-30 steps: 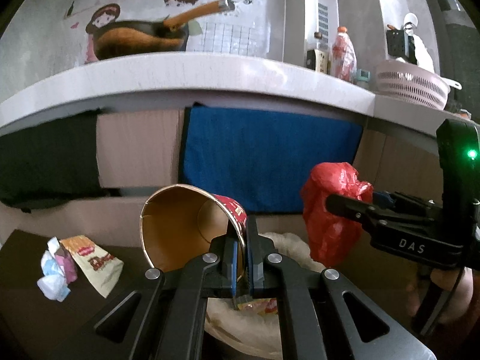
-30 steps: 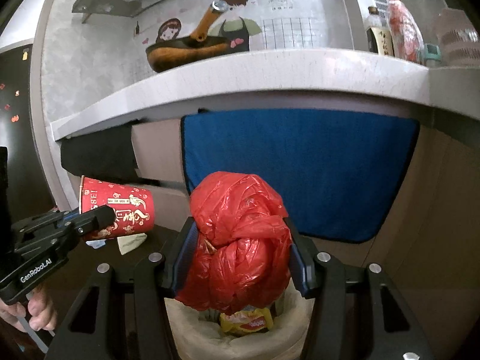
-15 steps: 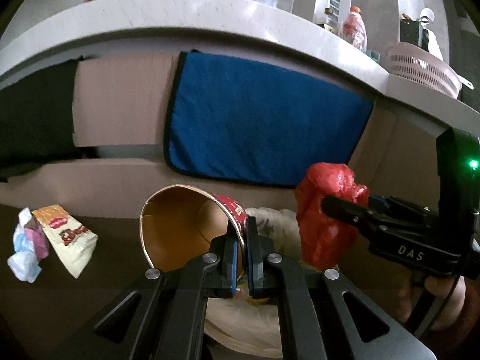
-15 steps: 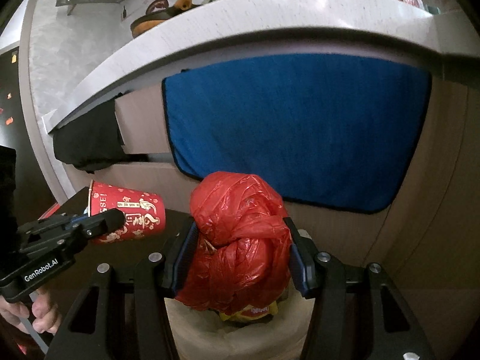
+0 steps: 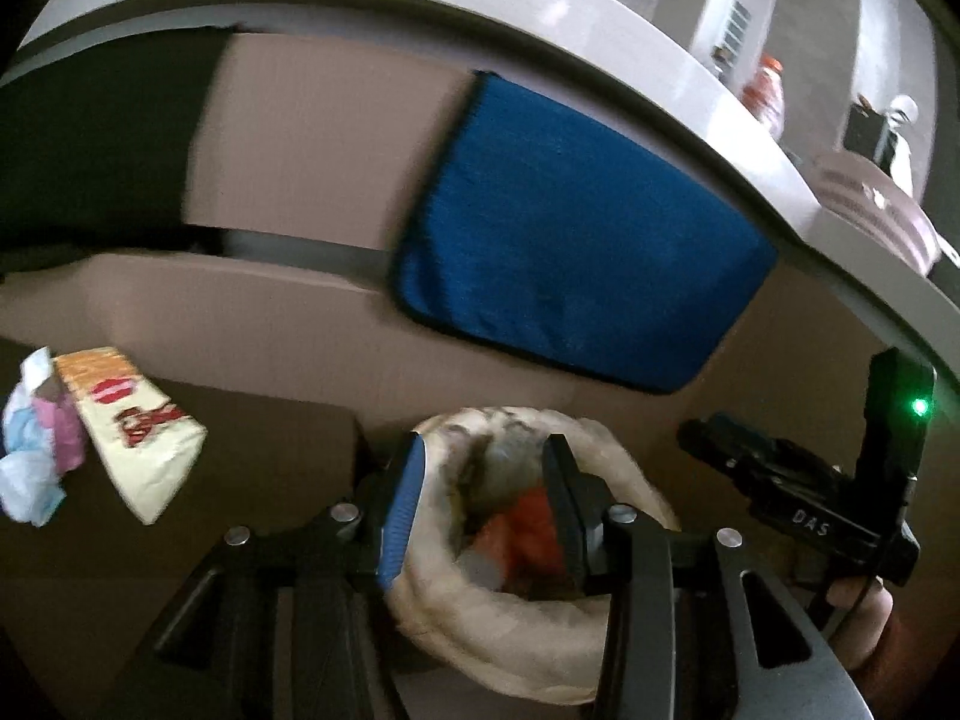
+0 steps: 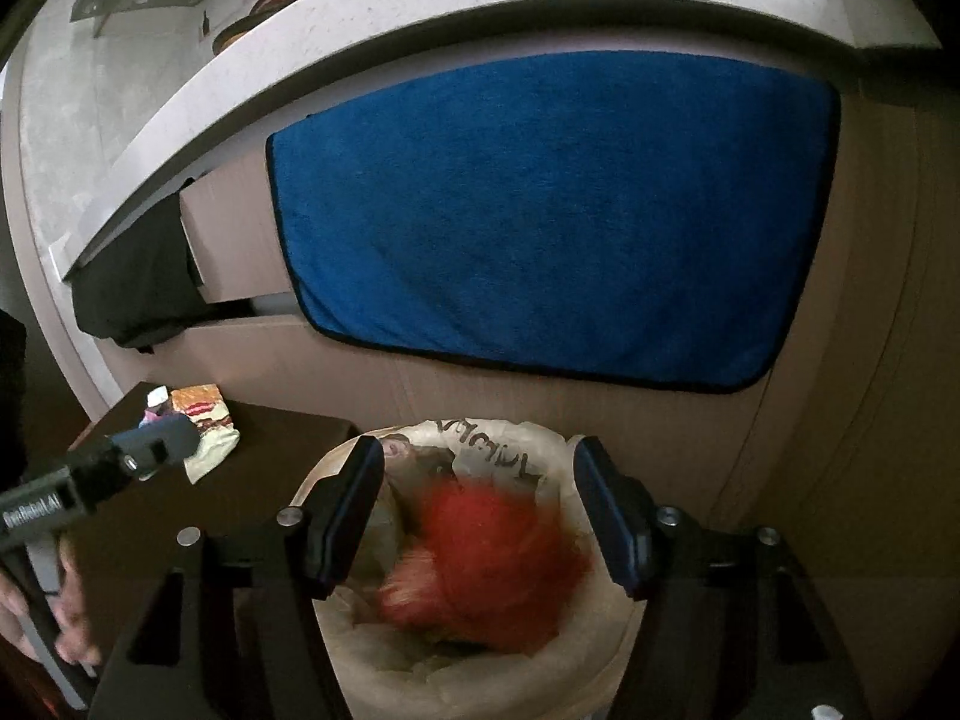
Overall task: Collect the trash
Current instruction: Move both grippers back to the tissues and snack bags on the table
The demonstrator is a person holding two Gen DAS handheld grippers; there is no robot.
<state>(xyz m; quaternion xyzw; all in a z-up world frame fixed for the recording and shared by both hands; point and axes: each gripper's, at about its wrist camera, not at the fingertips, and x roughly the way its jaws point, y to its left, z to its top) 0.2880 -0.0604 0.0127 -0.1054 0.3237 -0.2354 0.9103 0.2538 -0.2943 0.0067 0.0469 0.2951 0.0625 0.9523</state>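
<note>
A trash bin lined with a pale bag (image 5: 516, 630) (image 6: 480, 678) stands on the floor below both grippers. My left gripper (image 5: 483, 480) hangs over it, its jaws opening with nothing pressed between them. My right gripper (image 6: 480, 492) is also opening above the bin; the red plastic bag (image 6: 486, 564) is a blur falling free into it, seen as red (image 5: 528, 516) in the left wrist view. The paper cup is not clearly visible. A snack wrapper (image 5: 135, 426) (image 6: 207, 420) and crumpled tissue (image 5: 33, 450) lie on the dark low table (image 5: 240, 480) (image 6: 252, 480) to the left.
A blue towel (image 5: 570, 252) (image 6: 540, 228) and a dark cloth (image 5: 90, 144) (image 6: 138, 288) hang from the counter front (image 6: 420, 30) behind the bin. A bottle (image 5: 765, 90) and a pink basket (image 5: 870, 198) stand on the counter at right. A hand (image 5: 864, 624) (image 6: 66, 618) holds each gripper.
Both grippers sank toward the bin and opened. The paper cup left my left gripper, and the red bag dropped out of my right gripper into the bin.
</note>
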